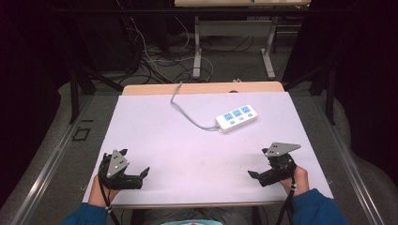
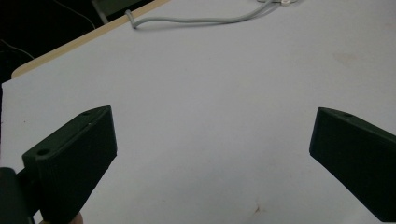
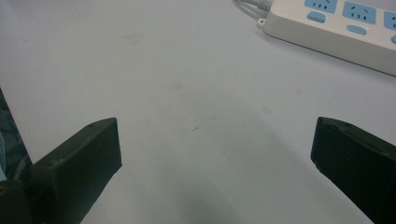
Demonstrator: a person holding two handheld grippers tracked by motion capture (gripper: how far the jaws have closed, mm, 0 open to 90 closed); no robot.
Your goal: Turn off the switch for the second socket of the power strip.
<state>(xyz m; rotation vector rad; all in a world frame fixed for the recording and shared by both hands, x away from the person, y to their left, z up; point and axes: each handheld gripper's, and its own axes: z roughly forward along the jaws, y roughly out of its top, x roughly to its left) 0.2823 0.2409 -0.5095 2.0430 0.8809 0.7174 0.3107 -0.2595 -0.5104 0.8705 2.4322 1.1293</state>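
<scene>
Reaching for the power strip (image 1: pixel 237 117) looks like the step in hand, and neither claw has anything in it yet. The left gripper (image 1: pixel 136 164) rests near the person's edge of the white mat (image 1: pixel 187 159), well apart from the strip and on the side its cord leaves from, jaws spread wide over bare mat. The right gripper (image 1: pixel 259 161) sits nearer the strip, on the person's side of it, jaws likewise released and empty; in the right gripper view the strip (image 3: pixel 336 28) lies ahead and off to one side of the gap between the jaws. I would judge the right one better placed to go first: it should turn until the jaws straddle the strip's narrow width, come down over the middle of the body and close on the long sides, not on the blue sockets or switches. The grey cord (image 1: pixel 185 110) runs from the strip's end toward the far edge of the mat and off the table (image 1: pixel 141 89), so a lift may drag against it; the left gripper could steady the cord just beside the strip. The mat is smooth, with a few faint stains, so the strip could slide if pushed. Beyond the strip, the room is dark, with loose cables on the floor (image 1: pixel 155 61) and another table's legs (image 1: pixel 197 51).
</scene>
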